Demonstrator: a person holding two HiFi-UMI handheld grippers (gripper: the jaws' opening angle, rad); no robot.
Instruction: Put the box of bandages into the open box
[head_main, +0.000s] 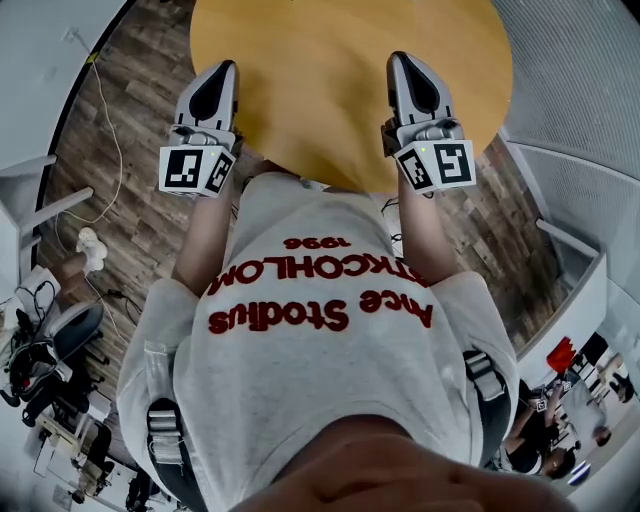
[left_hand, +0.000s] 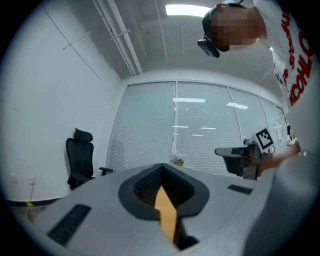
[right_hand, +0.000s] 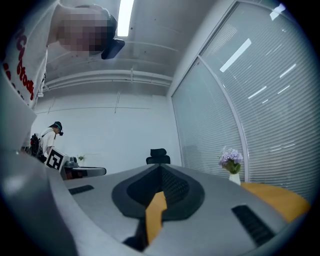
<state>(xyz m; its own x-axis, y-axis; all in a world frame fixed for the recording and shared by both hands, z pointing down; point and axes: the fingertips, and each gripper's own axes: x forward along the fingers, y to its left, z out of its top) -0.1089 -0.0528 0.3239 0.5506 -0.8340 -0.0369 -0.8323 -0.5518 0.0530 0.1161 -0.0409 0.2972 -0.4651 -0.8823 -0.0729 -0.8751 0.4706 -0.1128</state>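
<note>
Neither the box of bandages nor the open box shows in any view. In the head view my left gripper (head_main: 222, 68) and right gripper (head_main: 402, 58) are held level over the near edge of a round yellow table (head_main: 340, 90), pointing away from me. The jaws of both are pressed together with nothing between them. In the left gripper view the left gripper (left_hand: 161, 166) shows only a sliver of yellow table through its shut jaws. The right gripper (right_hand: 161, 168) looks the same in the right gripper view.
A vase of purple flowers (right_hand: 231, 162) stands on the table's far side by blinds-covered glass walls. A black office chair (left_hand: 80, 160) is by the wall. Wooden floor (head_main: 130, 130) with a cable lies left, and equipment clutter (head_main: 50, 340) sits at lower left. Another person (right_hand: 50, 137) stands far off.
</note>
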